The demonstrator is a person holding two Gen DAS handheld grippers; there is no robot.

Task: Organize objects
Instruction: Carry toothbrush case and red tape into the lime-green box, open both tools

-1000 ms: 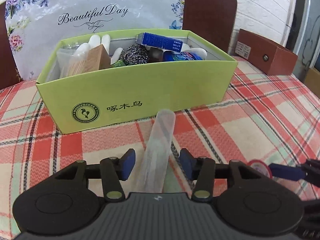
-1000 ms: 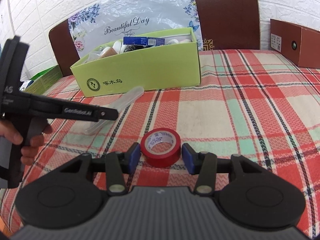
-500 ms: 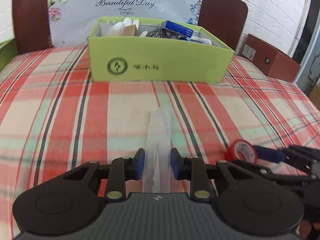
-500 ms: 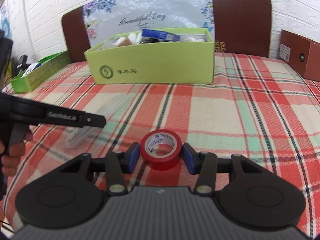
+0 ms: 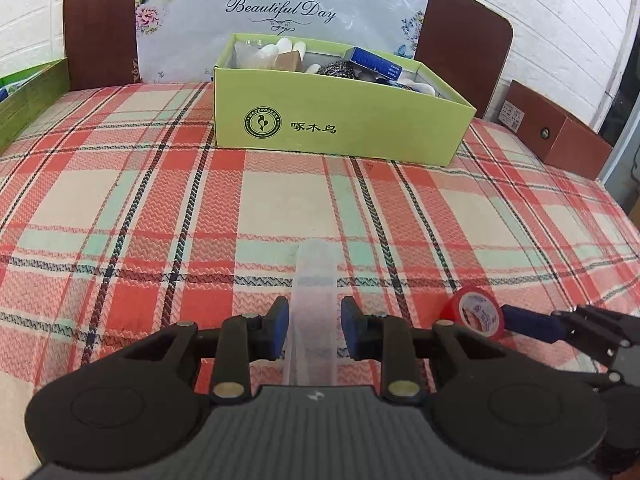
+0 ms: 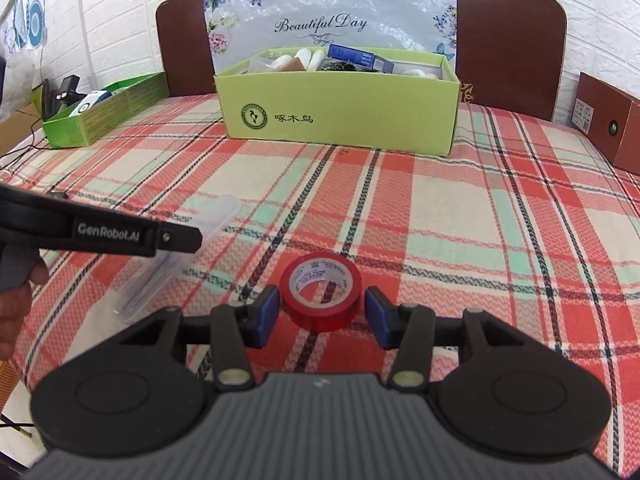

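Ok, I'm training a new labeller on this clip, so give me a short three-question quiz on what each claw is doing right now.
1. True or false: the right claw is shut on the red tape roll.
2. What lies between the left claw's fingers? A) steel scourer B) clear plastic case C) blue carton
3. Fill in: the green box stands at the ____ side of the plaid tablecloth.

Key
1. False: there are gaps either side of the roll.
2. B, the clear plastic case; whether the pads touch it cannot be told.
3. Far.
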